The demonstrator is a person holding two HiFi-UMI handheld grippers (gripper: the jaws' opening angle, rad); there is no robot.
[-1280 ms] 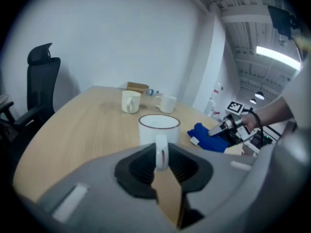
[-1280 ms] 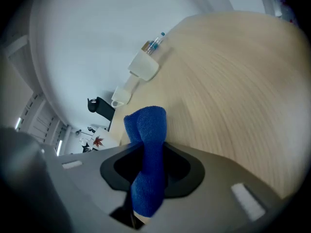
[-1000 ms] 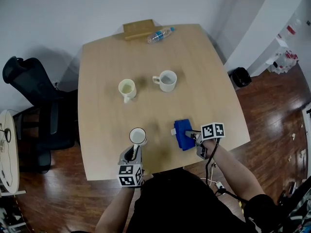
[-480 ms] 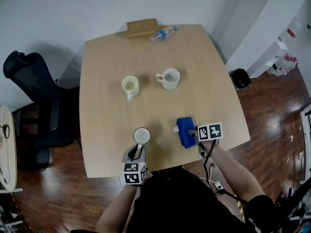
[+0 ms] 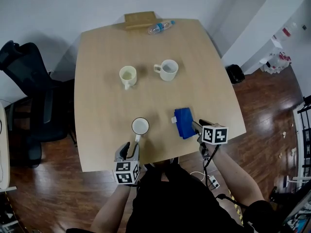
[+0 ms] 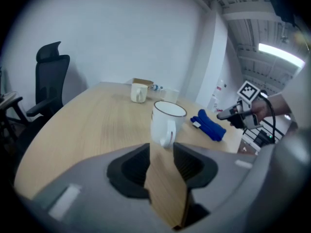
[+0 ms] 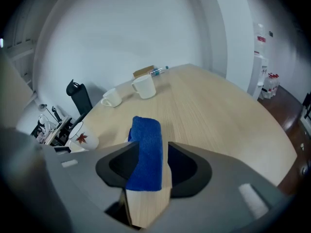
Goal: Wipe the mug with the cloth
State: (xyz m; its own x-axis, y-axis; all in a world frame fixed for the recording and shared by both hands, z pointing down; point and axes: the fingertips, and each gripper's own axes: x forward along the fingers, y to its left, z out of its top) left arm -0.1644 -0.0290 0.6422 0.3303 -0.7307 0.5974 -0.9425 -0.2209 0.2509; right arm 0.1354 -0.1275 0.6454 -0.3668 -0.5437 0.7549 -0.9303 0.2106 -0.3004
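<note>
The folded blue cloth [image 5: 183, 123] on the wooden tabletop [image 5: 107, 106] is straddled, not yet pinched, by the just-closing right claw [image 5: 197, 125], probably best seated deeper, while the white mug [image 5: 140, 126] is faced by the parted left claw [image 5: 131, 148].

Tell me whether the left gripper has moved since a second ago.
Yes. The left gripper has pulled back from the mug toward the near edge of the table, its fingers open and empty.

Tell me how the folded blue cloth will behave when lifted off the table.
The blue cloth looks soft and loosely folded, so it will probably sag and unfold if lifted by one end. Its fuzzy pile suggests it is light and not slippery. Lying flat on the table, it should not roll or tip.
</note>
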